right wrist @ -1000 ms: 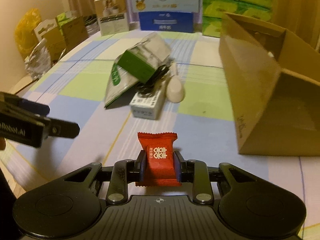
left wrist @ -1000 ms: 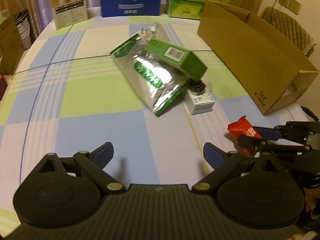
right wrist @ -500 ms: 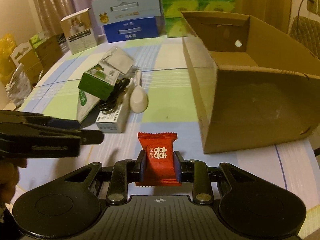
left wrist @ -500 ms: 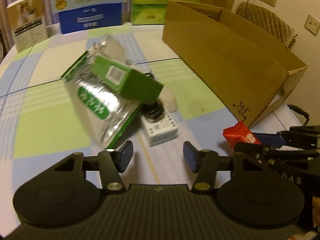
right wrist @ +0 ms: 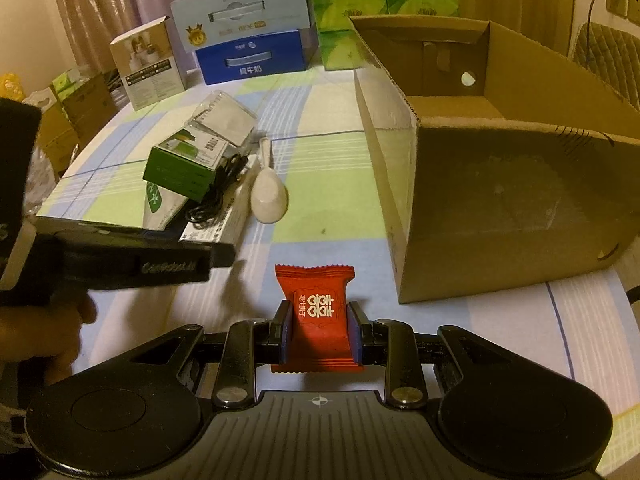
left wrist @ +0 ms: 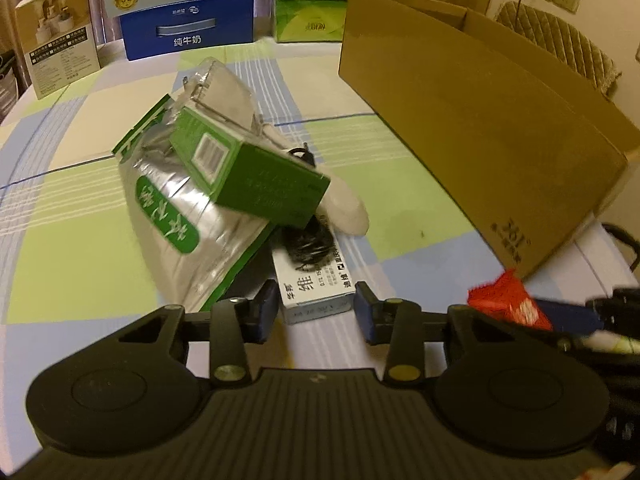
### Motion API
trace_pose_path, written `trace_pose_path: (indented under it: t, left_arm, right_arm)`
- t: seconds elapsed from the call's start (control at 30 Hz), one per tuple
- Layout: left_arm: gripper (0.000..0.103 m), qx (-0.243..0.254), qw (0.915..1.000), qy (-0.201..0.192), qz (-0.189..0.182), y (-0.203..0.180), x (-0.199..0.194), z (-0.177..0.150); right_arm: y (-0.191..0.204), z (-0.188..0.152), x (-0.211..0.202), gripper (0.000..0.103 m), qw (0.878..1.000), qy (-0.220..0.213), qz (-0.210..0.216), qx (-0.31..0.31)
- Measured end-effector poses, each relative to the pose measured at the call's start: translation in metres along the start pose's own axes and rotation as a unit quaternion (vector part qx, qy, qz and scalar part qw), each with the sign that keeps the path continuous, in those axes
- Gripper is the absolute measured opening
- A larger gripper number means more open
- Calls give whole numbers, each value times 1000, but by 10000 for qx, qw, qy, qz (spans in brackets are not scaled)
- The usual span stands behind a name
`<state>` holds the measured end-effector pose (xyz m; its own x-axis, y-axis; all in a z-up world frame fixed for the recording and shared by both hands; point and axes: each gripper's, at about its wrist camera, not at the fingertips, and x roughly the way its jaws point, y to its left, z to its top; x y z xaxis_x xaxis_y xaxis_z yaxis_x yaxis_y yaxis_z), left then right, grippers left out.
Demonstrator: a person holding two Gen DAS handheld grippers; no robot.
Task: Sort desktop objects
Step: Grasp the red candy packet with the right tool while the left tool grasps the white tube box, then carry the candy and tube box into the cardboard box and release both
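Right gripper point(right wrist: 318, 330) is clamping a red candy packet point(right wrist: 316, 312) between its jaws above the checked tablecloth point(right wrist: 328, 208), near the open cardboard box point(right wrist: 500, 184). Left gripper point(left wrist: 316, 310) is hovering with jaws parted, its blue pads point(left wrist: 264, 312) flanking the near end of a white carton point(left wrist: 316, 284) without visibly touching it. Beyond, a black cable point(left wrist: 308, 240) is lying on that carton; a green box point(left wrist: 248, 172) is leaning on a silver pouch point(left wrist: 192, 220), beside a white scoop point(right wrist: 268, 194).
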<state>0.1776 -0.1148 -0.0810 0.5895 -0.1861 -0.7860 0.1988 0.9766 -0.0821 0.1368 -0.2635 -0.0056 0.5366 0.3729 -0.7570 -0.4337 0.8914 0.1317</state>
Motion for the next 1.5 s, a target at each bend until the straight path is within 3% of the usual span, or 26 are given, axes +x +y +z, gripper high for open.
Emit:
trace_pose_path:
  t: [0.4,0.47,0.67,1.0,1.43,1.5]
  left_arm:
    - [32,236,9984,486,170,7,-68,-66]
    - [32,251,9986,415,215,8,-74,-70]
    - [39,274,9993,130,237,9,-69,-62]
    - [39,284,9993,100,234,10,-38,-46]
    - [38,285,9993,8,250,12,-33,-44]
    - [34,309,9992,0,253,11,-32,-43]
  right_arm:
    - [16,-11,-5,25,9997,115,130,-181]
    - [18,-12,-4,25,9996,129,134,-197]
    - [20,-11,1,25,9997,160,55,-194]
    - [18,-13,14,26,9994,196,-27,-292]
    - [31,-19,19,30,9966,183,-270,-759]
    - [31,-19,19,30,9967,181,-269,-748]
